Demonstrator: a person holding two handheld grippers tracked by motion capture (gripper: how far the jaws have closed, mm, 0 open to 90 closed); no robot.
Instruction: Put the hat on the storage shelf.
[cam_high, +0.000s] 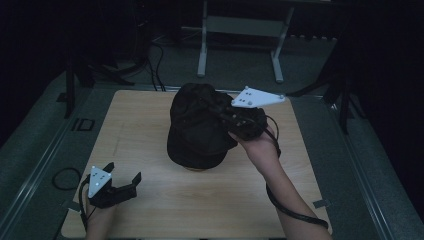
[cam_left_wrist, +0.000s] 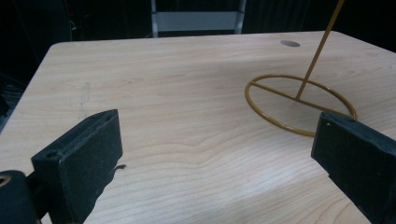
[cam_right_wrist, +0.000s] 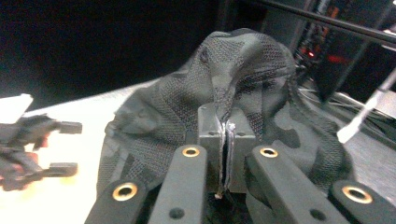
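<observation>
Presently catalogued: one dark mesh cap (cam_high: 197, 127), held above the middle of the table (cam_high: 150, 200), nearer its far edge than its near edge. In the high view its crown lies toward the far edge and its brim toward the near edge, so the long axis runs roughly far to near; the brim end overhangs the wood at mid-table. In the right gripper view the crown (cam_right_wrist: 243, 56) rises away from the jaws, the cloth creased where it is pinched.

Right gripper (cam_high: 240, 120): reaches in from the right edge, jaws closed tight on a fold of the cap's fabric, pads pressed together with cloth between them. A grey three-cornered plate sits on top, and a cable (cam_high: 295, 212) trails back along the forearm toward the near right corner.

Left gripper (cam_high: 122, 177): near the near left corner, well apart from the cap, jaws spread wide with nothing between them, bare wood below.

Yellow wire stand (cam_left_wrist: 299, 102): a ring base with a crossbar flat on the table and a thin rod rising at a slant from it, seen in the left gripper view ahead of the jaws.

Beyond the far edge: a grey frame (cam_high: 240, 30) on the floor, with dark cables (cam_high: 155, 65) beside it.
</observation>
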